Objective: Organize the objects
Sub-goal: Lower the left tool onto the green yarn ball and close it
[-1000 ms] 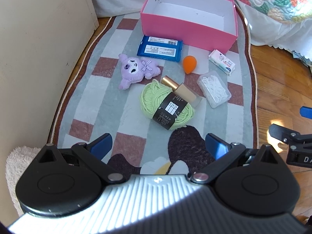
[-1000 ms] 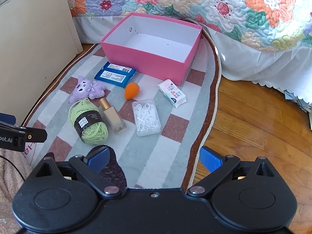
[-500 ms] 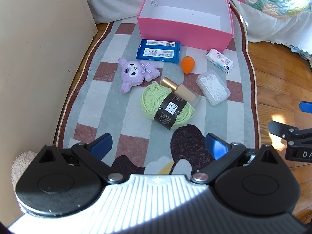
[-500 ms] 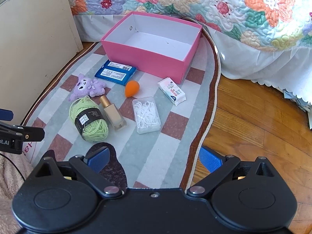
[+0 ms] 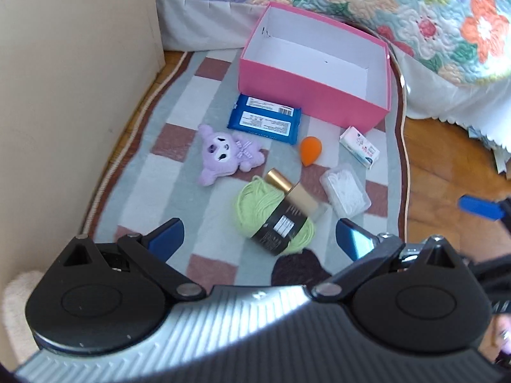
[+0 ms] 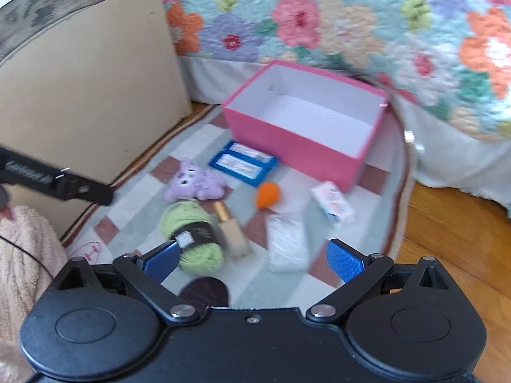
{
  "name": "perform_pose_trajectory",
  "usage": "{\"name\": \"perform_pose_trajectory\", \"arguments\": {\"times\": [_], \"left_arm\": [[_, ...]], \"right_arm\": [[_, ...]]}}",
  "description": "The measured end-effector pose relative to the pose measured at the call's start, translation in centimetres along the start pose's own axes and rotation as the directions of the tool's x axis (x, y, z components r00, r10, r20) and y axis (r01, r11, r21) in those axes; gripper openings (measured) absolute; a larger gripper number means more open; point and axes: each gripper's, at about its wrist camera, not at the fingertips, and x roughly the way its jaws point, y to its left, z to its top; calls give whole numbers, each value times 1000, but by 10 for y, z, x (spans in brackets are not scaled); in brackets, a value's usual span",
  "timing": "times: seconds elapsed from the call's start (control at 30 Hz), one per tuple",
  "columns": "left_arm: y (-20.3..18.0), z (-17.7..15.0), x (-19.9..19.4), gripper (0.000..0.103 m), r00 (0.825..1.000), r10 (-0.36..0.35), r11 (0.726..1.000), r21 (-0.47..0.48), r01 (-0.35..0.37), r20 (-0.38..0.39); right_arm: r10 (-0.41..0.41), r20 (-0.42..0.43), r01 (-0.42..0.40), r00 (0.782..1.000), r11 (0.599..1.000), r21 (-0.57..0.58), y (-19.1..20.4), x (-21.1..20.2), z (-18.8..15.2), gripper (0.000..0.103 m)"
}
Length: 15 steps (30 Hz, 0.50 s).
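An open pink box [image 5: 306, 89] [image 6: 287, 140] with a white inside stands at the far end of a checked rug. In front of it lie a blue wipes pack [image 5: 265, 118] [image 6: 242, 163], a purple plush toy [image 5: 223, 154] [image 6: 193, 180], an orange sponge [image 5: 309, 150] [image 6: 268, 194], a small white packet [image 5: 359, 146] [image 6: 333, 206], a clear swab case [image 5: 345, 190] [image 6: 286, 244], a gold-capped bottle [image 5: 287, 188] [image 6: 230, 229] and a green yarn ball [image 5: 274, 217] [image 6: 194, 239]. My left gripper [image 5: 258, 237] and right gripper [image 6: 252, 260] hover open above the yarn, holding nothing.
A beige board [image 5: 73, 79] [image 6: 83, 102] walls the left side. A bed with a floral quilt [image 5: 383, 3] [image 6: 351, 25] lies behind the box. Wooden floor [image 5: 447, 172] [image 6: 453, 239] runs right of the rug [image 5: 191, 191]. A pink fuzzy sleeve [image 6: 22, 255] is at the left.
Both grippers have moved forward and lower toward the objects; the yarn ball now sits close before their fingers. The right view has swung left. No object has moved.
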Motion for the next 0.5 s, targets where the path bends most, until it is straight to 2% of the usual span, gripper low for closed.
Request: {"name": "perform_pose_trajectory", "arguments": {"times": [0.1,0.17,0.23,0.3,0.5], "left_arm": [[2,6,35,99,999,3,999,-39,-5,-37],[3,7,61,91,998,-17,999,-50,13,-64],[8,4,86,74,993,-47,994,-100,36,-112],[11,-2,107,66,988,-68,989,-139,49,-140],[21,-21,143,64,989,-74,972,-231,42,-132]], "right_arm": [[55,6,-55,998,998,-44,9,25,0,100],[74,15,-72,997,992,-108,19,41,-5,100],[103,11,-100,995,981,-168,28,58,-11,100],[135,-14,-135,991,973,-190,33,78,-16,99],[197,-103,-217,975,948,-234,47,131,-29,96]]}}
